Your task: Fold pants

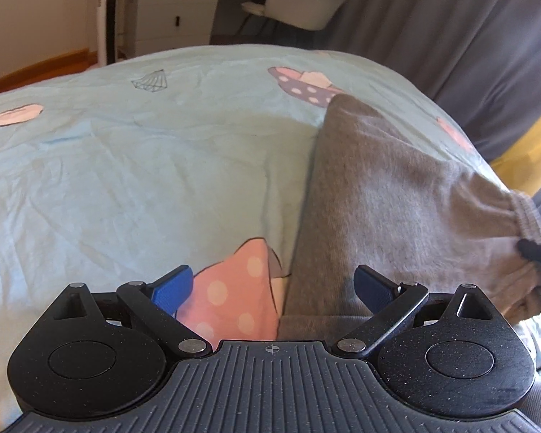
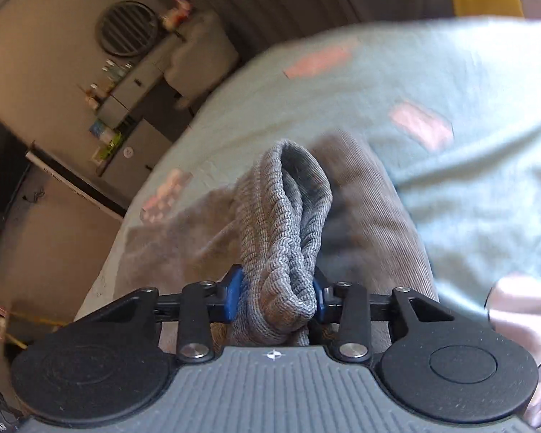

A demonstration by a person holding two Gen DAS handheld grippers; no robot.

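Observation:
Grey pants lie lengthwise on the right part of a light blue bed sheet, with a ribbed band at the far right. My left gripper is open low over the sheet. The pants' left edge runs between its blue pads, which do not press on it. In the right wrist view, my right gripper is shut on a bunched ribbed band of the pants. The cloth stands up between the fingers, and the rest of the pants trails onto the sheet, blurred.
Pink prints dot the sheet. Grey curtains hang beyond the bed, with a white chair and a grey cabinet behind. A hand shows at the lower right of the right wrist view. The bed's edge drops to the floor on the left there.

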